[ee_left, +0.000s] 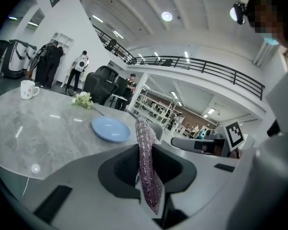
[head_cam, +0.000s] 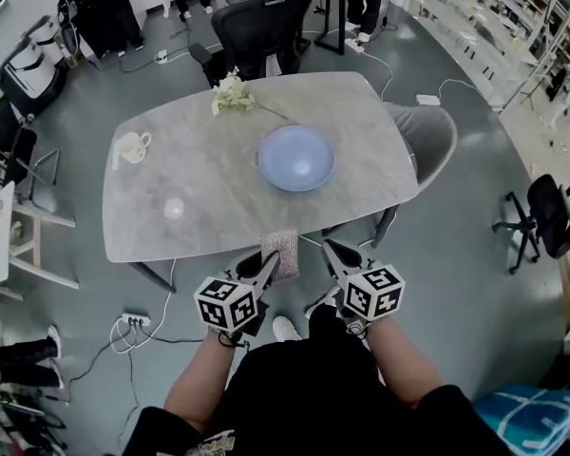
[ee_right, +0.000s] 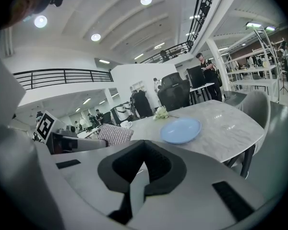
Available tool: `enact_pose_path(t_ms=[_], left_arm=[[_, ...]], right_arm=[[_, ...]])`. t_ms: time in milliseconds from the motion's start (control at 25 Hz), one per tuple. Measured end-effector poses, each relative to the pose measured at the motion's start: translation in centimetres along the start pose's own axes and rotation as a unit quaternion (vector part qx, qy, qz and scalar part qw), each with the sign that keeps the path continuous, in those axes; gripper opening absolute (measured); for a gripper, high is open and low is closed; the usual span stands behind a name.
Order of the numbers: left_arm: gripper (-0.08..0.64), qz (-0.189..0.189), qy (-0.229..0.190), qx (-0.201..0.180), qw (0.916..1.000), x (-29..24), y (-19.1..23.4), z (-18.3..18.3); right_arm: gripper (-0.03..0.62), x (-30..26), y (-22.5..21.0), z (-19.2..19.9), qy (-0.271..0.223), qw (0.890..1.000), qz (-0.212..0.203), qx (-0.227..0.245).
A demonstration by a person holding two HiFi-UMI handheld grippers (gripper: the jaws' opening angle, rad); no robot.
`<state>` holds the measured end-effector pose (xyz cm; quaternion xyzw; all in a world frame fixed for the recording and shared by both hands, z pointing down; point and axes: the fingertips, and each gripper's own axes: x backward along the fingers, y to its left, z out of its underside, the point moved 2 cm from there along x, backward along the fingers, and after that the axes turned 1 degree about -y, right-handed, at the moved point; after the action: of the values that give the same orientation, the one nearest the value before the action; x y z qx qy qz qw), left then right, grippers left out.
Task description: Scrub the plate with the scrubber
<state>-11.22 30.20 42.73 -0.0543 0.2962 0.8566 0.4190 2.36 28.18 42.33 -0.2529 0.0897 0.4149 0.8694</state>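
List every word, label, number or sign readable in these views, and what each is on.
No readable text anywhere.
Left marker cube and right marker cube: black-and-white square patterns only, no letters.
Plate, mug, scrubber: no print visible.

1. A grey stone-look table (head_cam: pixel 218 183) stands mid-room on a smooth grey floor (head_cam: pixel 456 283).
2. Black office chairs (head_cam: pixel 261 22) sit at the table's 12 o'clock, and a grey shell chair (head_cam: pixel 435 131) at its 3 o'clock.
3. A power strip (head_cam: pixel 133 322) lies at 7 o'clock.
4. White shelving (head_cam: pixel 484 12) runs along 1 to 2 o'clock.
5. Overhead are round ceiling lights (ee_left: pixel 166 16) and a black balcony railing (ee_left: pixel 216 72).
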Motion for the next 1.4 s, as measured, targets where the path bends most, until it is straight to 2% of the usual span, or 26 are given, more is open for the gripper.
enact_pose_path(t_ms=[240,1400], left_arm=[[0.084,-0.002,-0.009,-0.032,0.9995,0.6,-1.5,0.1],[0.084,0.001,-0.004,-0.035,0.9994,0.4,-2.2,0.4]], right_arm=[[0.012,1.2,1.1,-0.2,-0.005,1.0,-0.001,0.02],[0.012,2.4,0.5,0.2,-0.011,1.0,0.01,0.01]])
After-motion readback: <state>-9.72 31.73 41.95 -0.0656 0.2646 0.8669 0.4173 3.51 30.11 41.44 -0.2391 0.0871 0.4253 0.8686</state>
